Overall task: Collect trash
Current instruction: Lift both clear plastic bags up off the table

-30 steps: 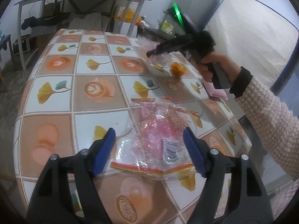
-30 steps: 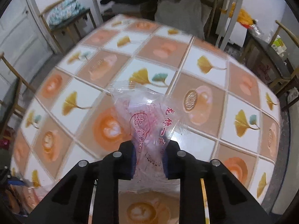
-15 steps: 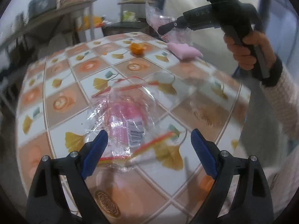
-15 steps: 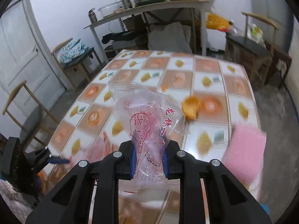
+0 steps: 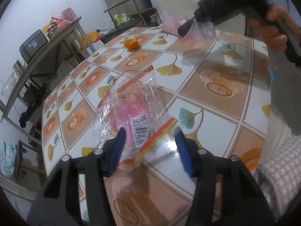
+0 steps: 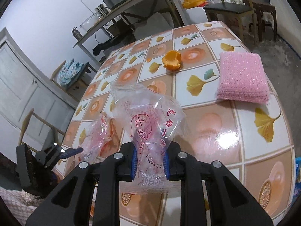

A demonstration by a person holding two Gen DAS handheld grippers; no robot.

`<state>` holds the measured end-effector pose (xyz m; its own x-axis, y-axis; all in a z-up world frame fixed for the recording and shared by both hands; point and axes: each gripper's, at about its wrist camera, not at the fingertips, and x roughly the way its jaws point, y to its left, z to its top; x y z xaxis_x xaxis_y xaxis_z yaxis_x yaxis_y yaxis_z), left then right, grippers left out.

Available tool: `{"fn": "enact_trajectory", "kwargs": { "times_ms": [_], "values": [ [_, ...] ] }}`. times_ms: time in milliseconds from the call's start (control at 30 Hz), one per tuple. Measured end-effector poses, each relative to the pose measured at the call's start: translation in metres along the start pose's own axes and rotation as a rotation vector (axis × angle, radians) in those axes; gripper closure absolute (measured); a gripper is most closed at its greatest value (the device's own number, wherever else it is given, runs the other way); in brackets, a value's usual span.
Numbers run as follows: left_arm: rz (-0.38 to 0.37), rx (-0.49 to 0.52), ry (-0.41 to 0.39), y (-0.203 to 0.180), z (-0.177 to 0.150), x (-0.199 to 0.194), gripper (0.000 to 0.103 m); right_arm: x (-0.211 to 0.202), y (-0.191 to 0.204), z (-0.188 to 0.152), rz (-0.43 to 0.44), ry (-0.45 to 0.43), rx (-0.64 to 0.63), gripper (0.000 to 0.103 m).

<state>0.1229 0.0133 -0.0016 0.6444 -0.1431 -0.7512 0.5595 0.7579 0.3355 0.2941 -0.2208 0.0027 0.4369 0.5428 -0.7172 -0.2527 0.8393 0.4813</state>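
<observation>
Your right gripper (image 6: 149, 163) pinches one clear red-printed plastic bag (image 6: 150, 120). Your left gripper (image 5: 150, 148), jaws just closing, straddles one crumpled clear wrapper with a barcode label (image 5: 135, 111). At 12 o'clock: one orange peel (image 6: 172, 59).

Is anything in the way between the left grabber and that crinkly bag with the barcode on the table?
No, nothing visible is in the way. The left gripper already straddles the near end of the crinkly bag, its jaws just closing in, the pads not yet pressing. The right gripper clamps another bag.
</observation>
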Motion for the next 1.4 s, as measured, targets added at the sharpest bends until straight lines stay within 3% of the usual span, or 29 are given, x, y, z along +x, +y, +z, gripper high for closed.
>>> {"fn": "enact_trajectory", "kwargs": {
  "times_ms": [167, 467, 1067, 1400],
  "values": [
    [0.021, 0.05, -0.003, -0.008, 0.0, -0.001, 0.078, -0.004, -0.002, -0.003, 0.012, -0.013, 0.014, 0.081],
    [0.034, 0.157, -0.012, -0.023, -0.001, -0.006, 0.091, -0.007, -0.005, -0.007, 0.027, -0.016, 0.03, 0.081],
    [0.096, 0.163, -0.136, -0.028, 0.027, -0.039, 0.094, -0.032, -0.012, -0.019, 0.062, -0.077, 0.041, 0.081],
    [0.094, 0.168, -0.211, -0.041, 0.055, -0.047, 0.094, -0.073, -0.03, -0.034, 0.057, -0.164, 0.072, 0.081]
  ]
}}
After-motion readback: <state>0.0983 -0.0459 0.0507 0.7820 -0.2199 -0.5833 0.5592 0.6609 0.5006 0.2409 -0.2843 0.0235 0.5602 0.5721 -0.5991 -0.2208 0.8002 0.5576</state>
